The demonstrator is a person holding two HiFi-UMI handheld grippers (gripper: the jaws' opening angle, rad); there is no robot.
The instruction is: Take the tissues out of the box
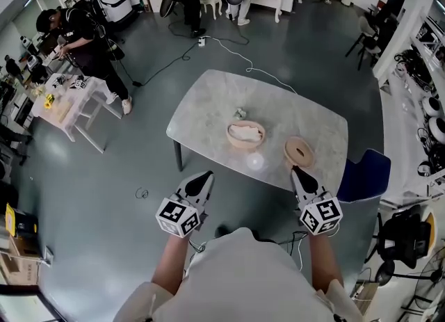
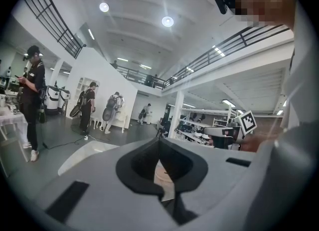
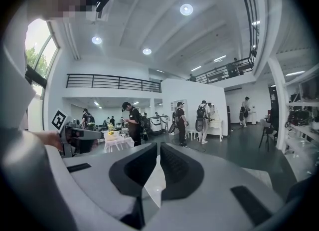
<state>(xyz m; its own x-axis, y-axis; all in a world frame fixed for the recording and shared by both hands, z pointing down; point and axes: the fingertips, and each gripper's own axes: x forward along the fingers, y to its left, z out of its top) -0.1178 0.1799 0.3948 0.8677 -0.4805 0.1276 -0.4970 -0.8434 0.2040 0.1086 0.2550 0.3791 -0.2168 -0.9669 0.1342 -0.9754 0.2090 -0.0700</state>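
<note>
Room: a wide hall with a grey floor [image 1: 90,195] is seen; people are standing at 10 and 12 o'clock.
Table: a pale marble table [image 1: 208,105] is set at the person's 12 o'clock.
Tissue box: a round beige box [image 1: 245,135] is placed mid-table, open, with white tissues inside, apart from both grippers.
Lid: a lid [image 1: 300,151] is laid at the box's 3 o'clock, near it.
Left gripper [image 1: 207,174]: it is held over the floor at the box's 7 o'clock, jaws clenched, empty.
Right gripper [image 1: 297,170]: it is held at the lid's 6 o'clock, jaws clenched, empty.
Views: box and lid are shown whole only from the head; a gallery railing [image 3: 109,81] is shown only by the gripper views.
</note>
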